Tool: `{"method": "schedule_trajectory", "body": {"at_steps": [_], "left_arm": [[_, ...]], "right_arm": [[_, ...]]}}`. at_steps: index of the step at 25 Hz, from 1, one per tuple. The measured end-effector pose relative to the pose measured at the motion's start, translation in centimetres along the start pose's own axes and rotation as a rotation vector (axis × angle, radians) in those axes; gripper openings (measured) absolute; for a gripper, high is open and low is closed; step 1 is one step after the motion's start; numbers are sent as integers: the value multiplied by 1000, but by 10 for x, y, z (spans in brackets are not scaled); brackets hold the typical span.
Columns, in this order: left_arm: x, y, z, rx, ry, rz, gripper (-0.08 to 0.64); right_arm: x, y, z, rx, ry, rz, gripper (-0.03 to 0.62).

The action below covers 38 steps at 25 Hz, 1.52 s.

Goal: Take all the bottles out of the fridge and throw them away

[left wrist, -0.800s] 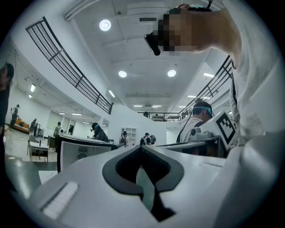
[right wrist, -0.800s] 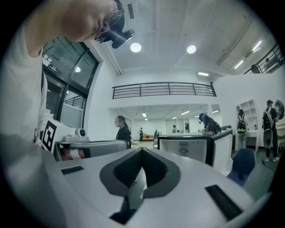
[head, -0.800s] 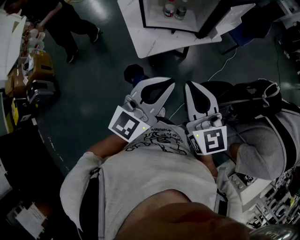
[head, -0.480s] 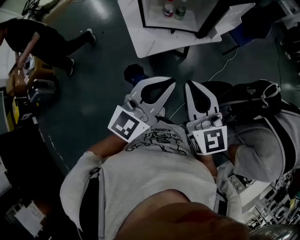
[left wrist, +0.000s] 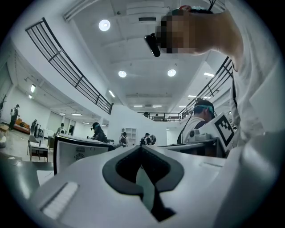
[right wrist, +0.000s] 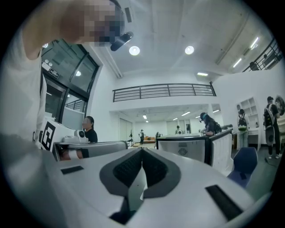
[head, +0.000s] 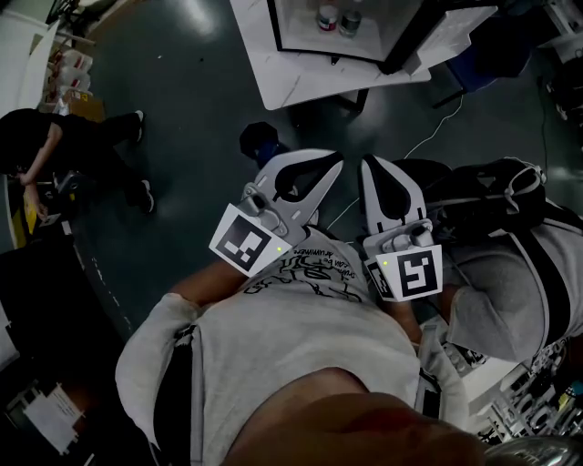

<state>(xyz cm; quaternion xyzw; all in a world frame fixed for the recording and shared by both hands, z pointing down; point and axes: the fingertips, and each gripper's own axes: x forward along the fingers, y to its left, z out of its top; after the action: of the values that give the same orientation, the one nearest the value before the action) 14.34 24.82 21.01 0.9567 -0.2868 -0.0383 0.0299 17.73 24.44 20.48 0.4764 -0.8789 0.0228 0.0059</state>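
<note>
Two bottles (head: 326,16) (head: 350,20) stand inside the small black-framed fridge (head: 276,36), on a white table (head: 301,82) at the top of the head view. Its dark door (head: 419,35) hangs open to the right. Both grippers are held close to my chest, far short of the fridge and pointing toward it. My left gripper (head: 335,164) (left wrist: 142,147) is shut, jaws tip to tip, with nothing between them. Beside it my right gripper (head: 369,164) (right wrist: 142,149) is also shut and empty. In both gripper views the jaws point out into the hall.
A person in black (head: 55,155) bends over at the left by stacked boxes (head: 68,68). A dark bag (head: 483,196) lies to my right. A white cable (head: 428,132) runs over the dark floor. A blue chair (head: 474,64) stands past the table.
The person in black has moved from the upper left down along the left side and now bends over. Both grippers stay where they were, still shut.
</note>
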Motion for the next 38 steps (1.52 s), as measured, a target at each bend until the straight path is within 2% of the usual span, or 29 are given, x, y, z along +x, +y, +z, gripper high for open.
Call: {"method": "schedule_trajectory", "body": {"at_steps": [8,16,25,38], "left_arm": [[0,5,3,-3,-5,0,9],[14,35,-2,-12,-4,6,9],[27,92,-1,-23,-7,17,9],[32,179,7,-33,-22,-12,9]], "right_arm": [[8,2,3,-2,-1,9,9],[38,-13,0,4,5,12,9],[96,-27,-1,3,17,27,9],[188,-28,2,-12,33,23,9]]}}
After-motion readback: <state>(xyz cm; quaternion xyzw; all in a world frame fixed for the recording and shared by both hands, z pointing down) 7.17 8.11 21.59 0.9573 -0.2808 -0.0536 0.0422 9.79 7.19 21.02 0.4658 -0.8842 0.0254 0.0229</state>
